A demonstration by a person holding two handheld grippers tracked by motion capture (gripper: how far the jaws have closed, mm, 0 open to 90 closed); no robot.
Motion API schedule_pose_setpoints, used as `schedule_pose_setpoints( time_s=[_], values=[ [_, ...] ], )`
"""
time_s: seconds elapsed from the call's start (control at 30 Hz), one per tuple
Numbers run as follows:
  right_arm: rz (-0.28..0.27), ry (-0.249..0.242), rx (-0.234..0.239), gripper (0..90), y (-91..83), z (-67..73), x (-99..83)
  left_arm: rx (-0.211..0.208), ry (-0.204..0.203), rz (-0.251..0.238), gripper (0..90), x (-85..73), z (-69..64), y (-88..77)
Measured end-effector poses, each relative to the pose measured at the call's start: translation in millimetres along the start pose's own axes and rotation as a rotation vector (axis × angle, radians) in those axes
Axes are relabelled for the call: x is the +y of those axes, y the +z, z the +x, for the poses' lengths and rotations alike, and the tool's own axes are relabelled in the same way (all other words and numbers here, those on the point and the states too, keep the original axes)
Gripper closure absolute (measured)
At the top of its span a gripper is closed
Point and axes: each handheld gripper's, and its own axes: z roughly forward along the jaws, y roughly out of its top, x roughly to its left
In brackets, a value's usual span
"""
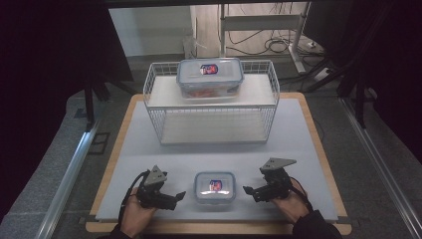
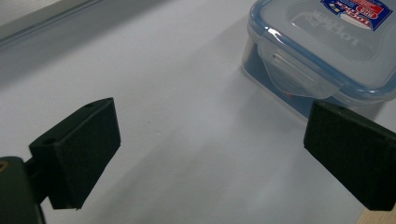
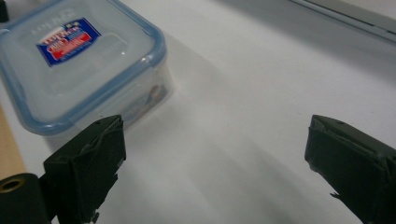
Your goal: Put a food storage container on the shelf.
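A small clear box with a blue-rimmed lid stands on the white mat near the front edge, between the two grippers. My left gripper lies just left of it, pointing at it, open with bare mat between its jaws; the small box lies ahead to the right with its side latch facing me. My right gripper sits just right of the box, also open and holding nothing; the small box is ahead to the left, apart from the jaws.
A white wire rack stands at the back of the mat, with a larger lidded box on its top shelf. The wooden table edge runs along the front. Cables and table legs lie on the floor behind.
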Motion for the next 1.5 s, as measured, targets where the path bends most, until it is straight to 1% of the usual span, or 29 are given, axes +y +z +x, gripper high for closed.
schedule_pose_setpoints(
  time_s=[0.07, 0.17, 0.27, 0.33, 0.4, 0.43, 0.47, 0.5, 0.53, 0.57, 0.6, 0.67, 0.7, 0.77, 0.8, 0.83, 0.9, 0.93, 1.0, 1.07, 1.1, 1.17, 1.2, 1.23, 1.3, 1.33, 1.37, 1.4, 1.5],
  values=[
    [-0.001, 0.017, 0.017, 5.1, -0.4, 0.9, 1.2, -0.007, -0.008, -0.007, 3.6, 1.8, -1.0, -1.9],
    [-0.003, 0.012, 0.027, 5.0, -1.0, 3.4, 3.5, -0.032, -0.025, -0.022, 3.4, 4.9, -2.1, -4.5],
    [-0.009, 0.005, 0.041, 5.1, -1.5, 8.7, 7.1, -0.069, -0.038, -0.014, 2.9, 8.7, -4.2, -4.1],
    [-0.003, -0.003, 0.059, 4.8, -1.8, 12.6, 10.2, -0.107, -0.048, -0.016, 1.8, 11.8, -6.4, -3.7],
    [0.006, -0.019, 0.064, 5.1, -2.4, 15.7, 13.3, -0.141, -0.054, -0.009, 1.6, 15.3, -8.6, -2.0],
    [0.006, -0.019, 0.064, 5.1, -2.4, 15.7, 13.3, -0.141, -0.054, -0.009, 2.1, 15.3, -8.6, -2.0],
    [0.011, -0.038, 0.072, 4.4, -2.6, 18.6, 15.6, -0.155, -0.054, 0.0, 2.8, 18.2, -10.5, 0.3],
    [0.011, -0.038, 0.072, 4.4, -2.6, 18.6, 15.6, -0.155, -0.054, 0.0, 3.1, 18.2, -10.5, 0.3],
    [0.012, -0.032, 0.09, 3.1, -2.6, 21.4, 17.4, -0.181, -0.059, -0.001, 3.2, 20.3, -11.7, 3.1],
    [0.016, -0.032, 0.097, 3.1, -2.1, 22.7, 18.3, -0.194, -0.063, -0.002, 3.5, 21.5, -12.3, 4.9],
    [0.021, -0.033, 0.104, 3.7, -1.5, 24.1, 19.1, -0.194, -0.063, -0.002, 3.6, 21.5, -12.3, 4.9],
    [0.042, -0.027, 0.111, 5.4, 1.0, 26.7, 20.9, -0.22, -0.069, 0.006, 3.4, 26.2, -13.8, 11.3],
    [0.048, -0.015, 0.117, 7.6, 2.2, 27.5, 21.7, -0.231, -0.076, 0.011, 3.3, 27.8, -13.7, 14.4],
    [0.061, 0.031, 0.154, 9.1, 5.3, 27.4, 23.3, -0.249, -0.089, 0.023, 3.2, 30.3, -13.0, 20.9],
    [0.061, 0.047, 0.17, 10.2, 6.7, 27.1, 23.8, -0.249, -0.089, 0.023, 3.3, 30.3, -13.0, 20.9],
    [0.06, 0.054, 0.178, 10.9, 8.2, 26.9, 24.2, -0.264, -0.106, 0.035, 3.4, 32.2, -12.8, 26.6],
    [0.064, 0.061, 0.182, 12.9, 11.4, 27.3, 24.9, -0.284, -0.117, 0.04, 4.0, 33.4, -12.6, 30.9],
    [0.064, 0.061, 0.182, 12.9, 11.4, 27.3, 24.9, -0.284, -0.117, 0.04, 4.2, 33.4, -12.6, 30.9],
    [0.079, 0.072, 0.198, 15.1, 18.6, 28.0, 25.6, -0.297, -0.116, 0.062, 4.9, 33.9, -14.4, 36.1],
    [0.087, 0.073, 0.206, 15.9, 21.5, 28.5, 25.9, -0.306, -0.118, 0.066, 5.3, 33.8, -14.7, 37.6],
    [0.1, 0.089, 0.235, 16.7, 27.9, 29.8, 26.7, -0.334, -0.133, 0.067, 6.1, 33.7, -14.4, 40.2],
    [0.106, 0.101, 0.251, 17.9, 30.7, 30.5, 28.0, -0.369, -0.15, 0.069, 7.1, 33.3, -14.7, 42.8],
    [0.109, 0.108, 0.262, 19.1, 31.9, 30.6, 28.4, -0.393, -0.149, 0.077, 8.6, 33.0, -15.1, 44.3],
    [0.111, 0.12, 0.274, 20.9, 33.0, 30.6, 28.5, -0.405, -0.15, 0.089, 10.9, 32.8, -17.6, 46.2],
    [0.116, 0.144, 0.291, 21.2, 34.8, 29.8, 27.8, -0.379, -0.112, 0.132, 7.6, 33.1, -24.4, 48.9],
    [0.119, 0.157, 0.294, 21.9, 34.6, 29.4, 27.4, -0.366, -0.093, 0.143, 7.5, 33.1, -27.7, 48.6],
    [0.119, 0.157, 0.294, 21.9, 34.6, 29.4, 27.4, -0.366, -0.093, 0.143, 7.9, 33.1, -27.7, 48.6],
    [0.123, 0.166, 0.299, 24.6, 32.8, 28.4, 26.5, -0.343, -0.073, 0.15, 9.0, 33.6, -31.8, 45.9],
    [0.117, 0.182, 0.304, 28.1, 30.3, 28.4, 24.0, -0.34, -0.077, 0.138, 13.5, 32.9, -31.4, 41.3]
  ],
)
